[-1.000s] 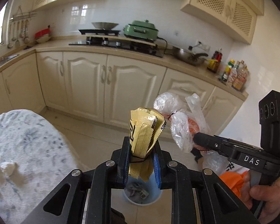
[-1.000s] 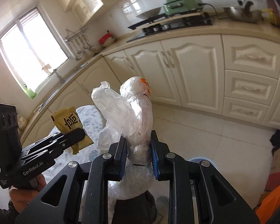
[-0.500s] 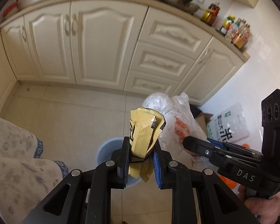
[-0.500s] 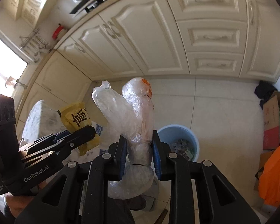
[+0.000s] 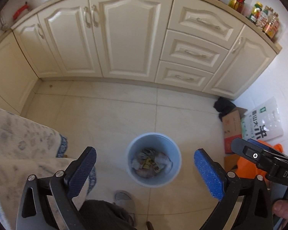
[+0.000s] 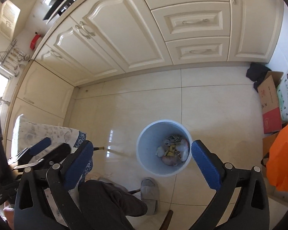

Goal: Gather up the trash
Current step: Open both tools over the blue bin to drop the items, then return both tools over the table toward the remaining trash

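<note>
A light blue trash bin (image 5: 133,149) stands on the tiled floor below both grippers; it also shows in the right wrist view (image 6: 144,143). Inside lie the gold wrapper (image 5: 148,163) and crumpled clear plastic (image 6: 184,149) among other trash. My left gripper (image 5: 145,162) is open and empty, its blue pads spread wide above the bin. My right gripper (image 6: 141,152) is open and empty above the bin too. The right gripper also shows at the right edge of the left wrist view (image 5: 259,157), and the left gripper at the left of the right wrist view (image 6: 40,145).
A table with a blue-patterned cloth (image 5: 19,143) is at the left. Cream cabinets (image 5: 124,38) run along the back. A cardboard box (image 5: 232,128), a rice bag (image 5: 263,124) and an orange bag (image 6: 284,153) sit at the right. My slippered foot (image 6: 149,191) is by the bin.
Both grippers opened over the bin. The gold wrapper and the clear plastic bag dropped out of them and now lie in the bin. Both views tilted further down.
</note>
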`<state>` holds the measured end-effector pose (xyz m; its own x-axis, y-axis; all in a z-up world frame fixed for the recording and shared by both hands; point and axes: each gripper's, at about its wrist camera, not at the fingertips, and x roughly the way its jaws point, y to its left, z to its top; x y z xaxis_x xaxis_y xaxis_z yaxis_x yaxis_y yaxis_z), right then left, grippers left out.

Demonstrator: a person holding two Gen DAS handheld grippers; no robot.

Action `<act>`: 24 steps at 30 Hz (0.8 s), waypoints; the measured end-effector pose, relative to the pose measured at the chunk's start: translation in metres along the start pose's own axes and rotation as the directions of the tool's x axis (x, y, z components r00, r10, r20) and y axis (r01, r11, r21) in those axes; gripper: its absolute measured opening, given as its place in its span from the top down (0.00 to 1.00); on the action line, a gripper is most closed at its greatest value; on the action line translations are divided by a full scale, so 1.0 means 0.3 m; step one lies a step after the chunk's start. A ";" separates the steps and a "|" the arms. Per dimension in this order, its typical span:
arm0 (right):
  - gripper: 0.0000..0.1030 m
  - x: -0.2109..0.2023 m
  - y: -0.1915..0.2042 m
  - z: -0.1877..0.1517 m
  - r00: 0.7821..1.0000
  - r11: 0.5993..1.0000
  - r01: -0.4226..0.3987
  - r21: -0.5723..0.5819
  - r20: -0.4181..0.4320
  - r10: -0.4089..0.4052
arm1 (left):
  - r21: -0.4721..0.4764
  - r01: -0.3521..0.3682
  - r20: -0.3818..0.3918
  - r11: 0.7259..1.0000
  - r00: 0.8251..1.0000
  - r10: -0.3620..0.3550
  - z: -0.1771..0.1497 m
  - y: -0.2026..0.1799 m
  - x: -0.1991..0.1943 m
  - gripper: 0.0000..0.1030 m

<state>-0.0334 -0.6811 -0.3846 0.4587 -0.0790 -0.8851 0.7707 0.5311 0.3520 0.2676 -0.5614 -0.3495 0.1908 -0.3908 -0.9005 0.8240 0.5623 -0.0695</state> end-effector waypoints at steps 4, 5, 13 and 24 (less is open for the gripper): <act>0.00 -0.033 0.033 0.002 1.000 1.000 -0.005 -0.011 0.024 0.005 | -0.015 -0.022 0.060 1.000 0.998 0.023 0.031 -0.001 -0.073 0.01; 0.00 -0.045 0.047 0.001 1.000 1.000 -0.009 -0.017 0.030 0.009 | -0.024 -0.023 0.076 0.999 0.997 0.024 0.029 0.006 -0.098 0.01; 0.00 -0.173 0.244 0.001 0.993 0.992 -0.066 -0.110 0.096 0.076 | -0.078 -0.054 0.234 0.995 0.970 0.071 -0.130 0.146 -0.433 0.01; 0.00 -0.310 0.616 -0.047 0.972 0.946 -0.148 -0.287 0.135 0.192 | -0.217 -0.107 0.380 0.970 0.906 0.185 -0.562 0.295 -0.934 0.01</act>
<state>0.0601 -0.5637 -0.2415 0.6538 -0.0882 -0.7516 0.5347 0.7566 0.3763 0.1972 -0.2793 -0.1757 0.5279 -0.5273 -0.6658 0.6632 0.7457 -0.0647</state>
